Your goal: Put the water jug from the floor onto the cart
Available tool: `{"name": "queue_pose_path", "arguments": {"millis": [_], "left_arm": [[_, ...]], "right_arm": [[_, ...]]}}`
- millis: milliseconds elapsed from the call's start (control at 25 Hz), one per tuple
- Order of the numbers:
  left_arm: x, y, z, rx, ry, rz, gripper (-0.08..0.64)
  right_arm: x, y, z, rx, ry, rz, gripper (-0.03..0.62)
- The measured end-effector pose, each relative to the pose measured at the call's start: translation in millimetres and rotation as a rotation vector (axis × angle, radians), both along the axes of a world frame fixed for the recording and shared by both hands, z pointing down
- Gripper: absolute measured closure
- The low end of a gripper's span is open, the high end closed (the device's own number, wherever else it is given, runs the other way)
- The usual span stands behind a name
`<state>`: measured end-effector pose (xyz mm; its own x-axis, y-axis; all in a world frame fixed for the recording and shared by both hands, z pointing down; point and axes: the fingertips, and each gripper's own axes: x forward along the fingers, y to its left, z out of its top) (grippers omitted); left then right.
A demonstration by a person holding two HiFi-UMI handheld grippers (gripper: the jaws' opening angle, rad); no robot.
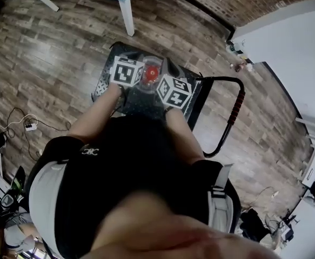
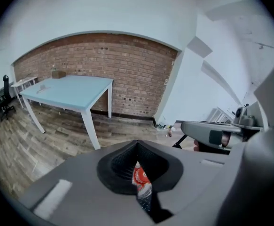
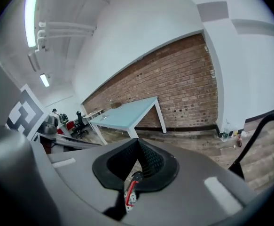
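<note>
2 grippers, 1 jug, and the jug sits right between them. The left gripper (image 2: 137,158) has its jaws pressed together, a sliver of the jug's red-and-white top caught in the slit just under its tips. The right gripper (image 3: 137,157) is closed tight as well, with a red strip of the jug pinched low in its own slit.

From the head view, the jug (image 1: 151,75) shows red cap up between the 2 marker cubes. It lies just to the right of the left gripper and just to the left of the right one. Its clear body drops away below both sets of tips, so I judge its long axis to be upright, straight down from the 2 grips.

The relation that counts is the cart (image 1: 196,93): its dark deck lies directly beneath both grippers and the jug. The handle (image 1: 237,104) stands well off beyond the right gripper's outer side, clear of the path. Whether the jug's base already touches the deck I cannot tell, because the body and the cubes hide it.

Neither hand looks nearer; both flank the cap evenly. I judge the coming move to be a plain descent with the 2 grippers level, or the jug tips toward the lower one.
</note>
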<state>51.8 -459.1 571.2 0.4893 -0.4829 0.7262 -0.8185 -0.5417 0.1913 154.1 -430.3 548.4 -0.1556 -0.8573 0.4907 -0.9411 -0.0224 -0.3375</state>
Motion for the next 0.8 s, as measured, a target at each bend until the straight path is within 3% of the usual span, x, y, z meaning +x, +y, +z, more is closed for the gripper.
{"name": "queue_pose_path", "arguments": {"millis": [280,480,800], "left_arm": [[10.9,-0.6,-61.2,0.172,0.022,0.048,0.558],[8.7,-7.9,-85.9,0.206,0.09,0.016,0.558],[6.9,-10.4,-106.8,0.251,0.106,-0.007,0.558]], "right_arm": [[8.2,-5.9,-53.7,0.124,0.018,0.019,0.58],[13.1,-10.2,-84.2,0.214,0.057,0.051,0.58],[16.3,-2.3,-87.4,0.205,0.053,0.055,0.58]]}}
